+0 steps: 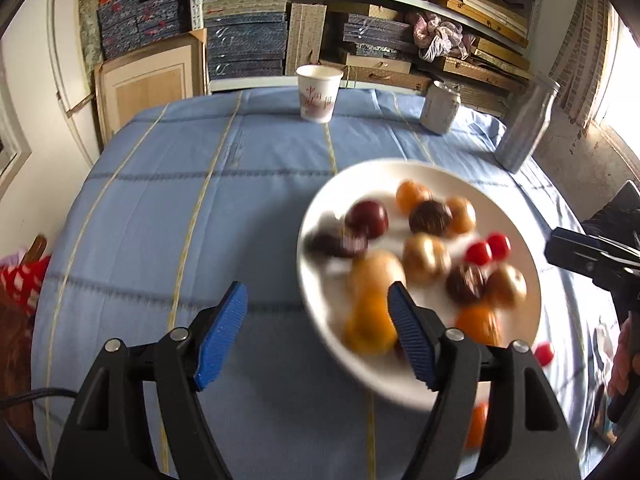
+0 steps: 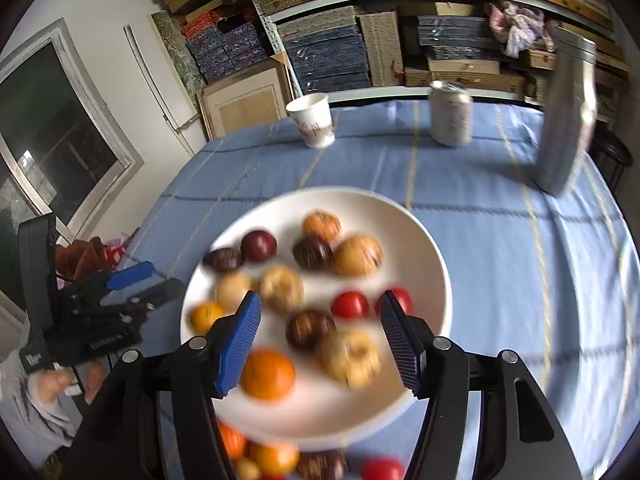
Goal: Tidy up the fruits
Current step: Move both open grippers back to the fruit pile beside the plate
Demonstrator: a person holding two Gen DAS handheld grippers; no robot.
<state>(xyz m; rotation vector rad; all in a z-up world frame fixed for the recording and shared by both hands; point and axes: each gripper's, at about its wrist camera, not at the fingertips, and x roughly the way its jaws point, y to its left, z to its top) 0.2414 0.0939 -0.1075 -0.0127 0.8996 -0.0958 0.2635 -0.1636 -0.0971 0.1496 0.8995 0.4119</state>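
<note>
A white plate [image 1: 320,216] [image 2: 424,264] sits on the blue tablecloth and holds several fruits: oranges, dark plums, tan round fruits and red cherry tomatoes [image 2: 350,305]. The fruit is blurred. My left gripper [image 1: 318,322] is open and empty at the plate's left rim, beside an orange [image 1: 370,326]. My right gripper [image 2: 320,330] is open and empty over the plate's near half, above a dark plum [image 2: 310,328]. More fruits [image 2: 276,458] lie on the cloth in front of the plate. Each gripper shows in the other's view, the left one [image 2: 128,284] and the right one [image 1: 592,258].
A paper cup [image 1: 319,93] [image 2: 312,125], a drink can [image 1: 440,107] [image 2: 450,114] and a tall metal canister [image 1: 526,126] [image 2: 568,112] stand at the table's far side. Shelves of boxes fill the wall behind. A red tomato [image 1: 544,353] lies off the plate.
</note>
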